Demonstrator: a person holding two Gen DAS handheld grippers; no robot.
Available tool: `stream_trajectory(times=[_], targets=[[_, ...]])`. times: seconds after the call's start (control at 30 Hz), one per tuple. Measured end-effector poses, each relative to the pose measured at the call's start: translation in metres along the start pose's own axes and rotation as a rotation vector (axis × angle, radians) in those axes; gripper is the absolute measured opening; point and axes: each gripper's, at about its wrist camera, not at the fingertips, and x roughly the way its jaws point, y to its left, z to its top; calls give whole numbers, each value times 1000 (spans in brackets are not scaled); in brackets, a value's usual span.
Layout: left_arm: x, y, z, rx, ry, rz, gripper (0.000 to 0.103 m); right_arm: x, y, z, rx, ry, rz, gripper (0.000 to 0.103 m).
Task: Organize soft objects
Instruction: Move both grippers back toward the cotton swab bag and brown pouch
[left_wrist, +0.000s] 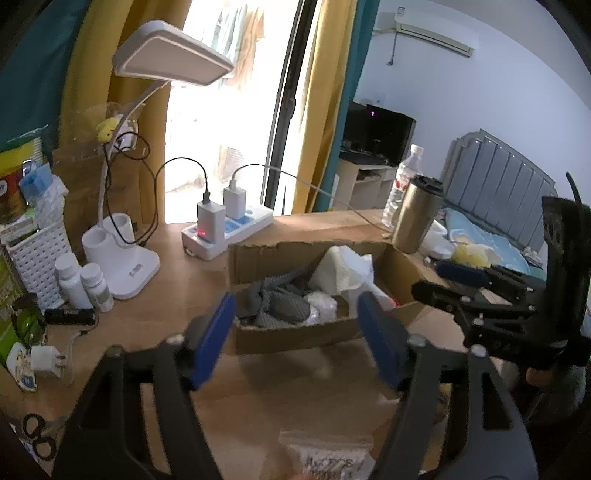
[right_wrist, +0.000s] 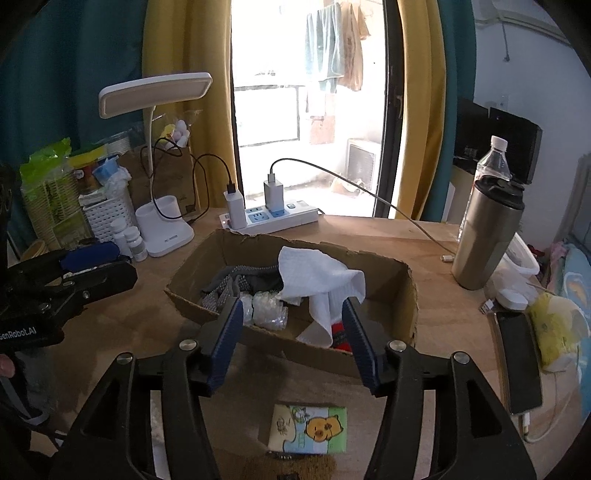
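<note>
Both my claws hang released over the desk, nothing in either.

My left gripper (left_wrist: 295, 332) and right gripper (right_wrist: 291, 339) frame the cardboard box (right_wrist: 402, 295), whose long axis runs left-right across the wooden desk (right_wrist: 436, 251). Inside, a white cloth (right_wrist: 317, 280) drapes toward me over the near wall, beside grey fabric (right_wrist: 236, 282). A cartoon tissue pack (right_wrist: 310, 428) lies flat, just before the box.

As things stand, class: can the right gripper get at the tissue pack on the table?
Probably yes. The right gripper is open, and the tissue pack lies just below its fingers with nothing lying over it.
</note>
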Motion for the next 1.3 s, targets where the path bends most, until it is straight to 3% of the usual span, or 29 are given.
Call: stream_trajectory(times=[0.03,0.4,1.3], targets=[[-1,-1,-1,-1,0,1,86,-2,0,-1,0,-1,-1,60],[-18,-11,-16,3,-5,-2,86,-21,5,-16,4,-13,3,70],[-33,-24,-60,3,35,29,87,-41,6,-66,36,13,12,73]])
